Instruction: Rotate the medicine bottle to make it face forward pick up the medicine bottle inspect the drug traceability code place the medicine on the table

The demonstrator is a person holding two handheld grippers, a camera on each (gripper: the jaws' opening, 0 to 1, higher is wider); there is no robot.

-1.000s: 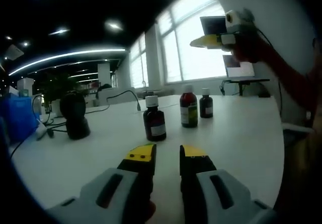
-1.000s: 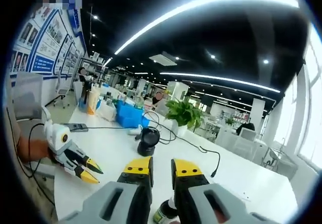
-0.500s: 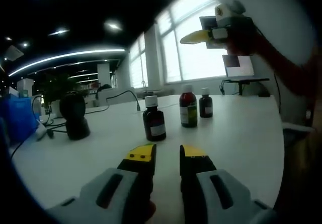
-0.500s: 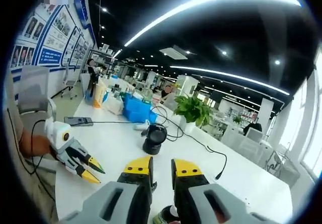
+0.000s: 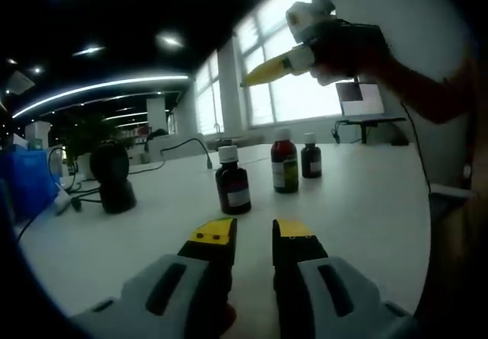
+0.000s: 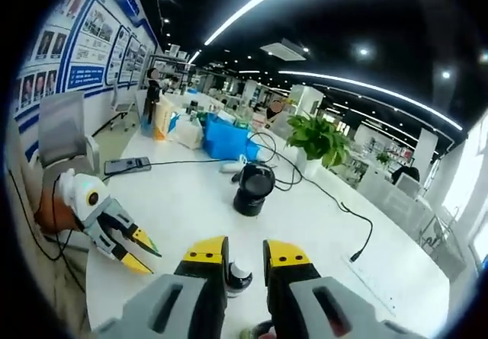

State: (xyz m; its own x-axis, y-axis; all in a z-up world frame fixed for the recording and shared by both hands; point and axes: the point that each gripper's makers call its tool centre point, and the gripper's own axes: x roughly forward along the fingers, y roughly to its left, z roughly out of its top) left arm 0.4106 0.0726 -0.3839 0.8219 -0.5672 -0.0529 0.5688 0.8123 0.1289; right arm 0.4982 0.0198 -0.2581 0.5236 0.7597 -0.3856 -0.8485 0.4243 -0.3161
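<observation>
Left gripper view: our left tongs (image 5: 254,236) sit low over the bench (image 5: 366,202), slightly spread, gripping nothing. Three medicine bottles (image 5: 232,180) stand upright mid-bench, caps up, nearest dead ahead. Right tongs (image 5: 255,76) hang high above.

Right gripper view: right tongs (image 6: 246,252) slightly spread, empty; one bottle's cap (image 6: 238,273) shows between the jaws.

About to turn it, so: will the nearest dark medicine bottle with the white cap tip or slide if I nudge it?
The nearest bottle stands upright, tall and narrow, so a push near its white cap probably tips it. The white table looks smooth, so a low push likely slides it. Its round body should turn easily.
</observation>
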